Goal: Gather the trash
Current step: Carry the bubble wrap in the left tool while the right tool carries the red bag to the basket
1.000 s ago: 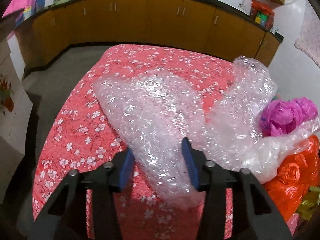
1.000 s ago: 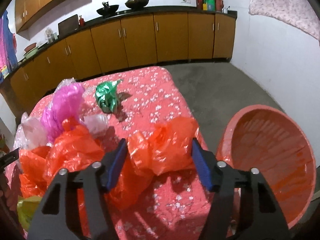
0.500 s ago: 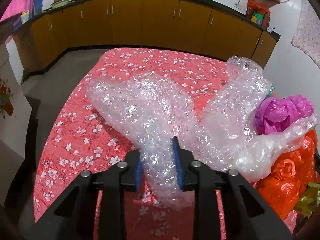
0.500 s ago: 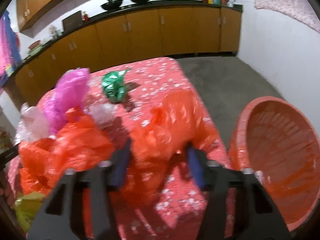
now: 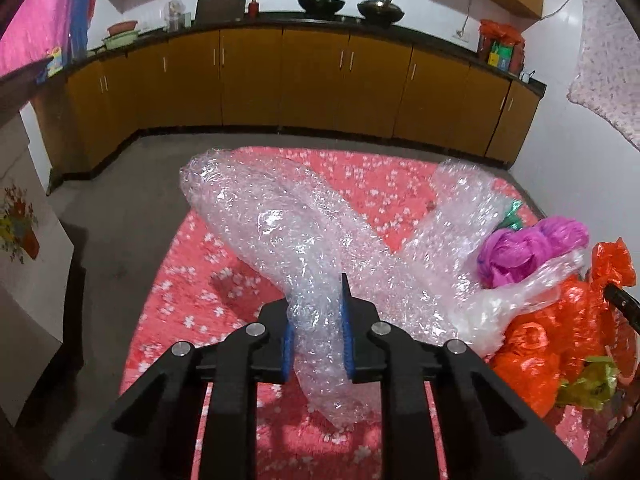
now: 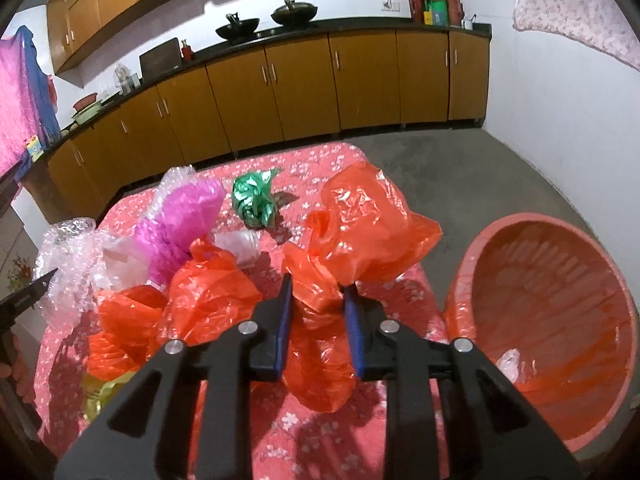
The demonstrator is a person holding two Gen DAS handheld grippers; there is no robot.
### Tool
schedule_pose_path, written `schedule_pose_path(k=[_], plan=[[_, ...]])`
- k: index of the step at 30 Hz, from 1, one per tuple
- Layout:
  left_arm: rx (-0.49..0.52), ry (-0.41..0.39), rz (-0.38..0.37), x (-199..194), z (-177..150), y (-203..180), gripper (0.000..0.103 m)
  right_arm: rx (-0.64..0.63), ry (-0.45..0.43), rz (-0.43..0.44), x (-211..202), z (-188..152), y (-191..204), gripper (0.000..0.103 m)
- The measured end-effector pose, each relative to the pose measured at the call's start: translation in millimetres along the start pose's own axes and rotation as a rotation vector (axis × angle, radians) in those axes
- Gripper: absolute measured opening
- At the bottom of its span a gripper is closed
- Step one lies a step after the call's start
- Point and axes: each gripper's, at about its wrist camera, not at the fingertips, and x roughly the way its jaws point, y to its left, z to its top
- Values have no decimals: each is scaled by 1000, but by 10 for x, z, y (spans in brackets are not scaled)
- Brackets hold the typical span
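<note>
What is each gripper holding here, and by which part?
The left gripper pinches the bubble wrap near its bunched near end. The right gripper pinches an orange plastic bag at its gathered lower part.

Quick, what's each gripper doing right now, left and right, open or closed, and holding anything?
Left gripper: closed on the bubble wrap.
Right gripper: closed on the orange plastic bag.
</note>
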Motion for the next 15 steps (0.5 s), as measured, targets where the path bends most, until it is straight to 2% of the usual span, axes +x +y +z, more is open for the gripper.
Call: schedule_pose_path(k=[9, 15], plan=[[45, -87, -56, -506, 131, -237, 18, 19, -63, -14, -398, 53, -179, 25], [108, -134, -154, -802, 194, -628, 18, 47, -101, -40, -652, 45, -407, 25]])
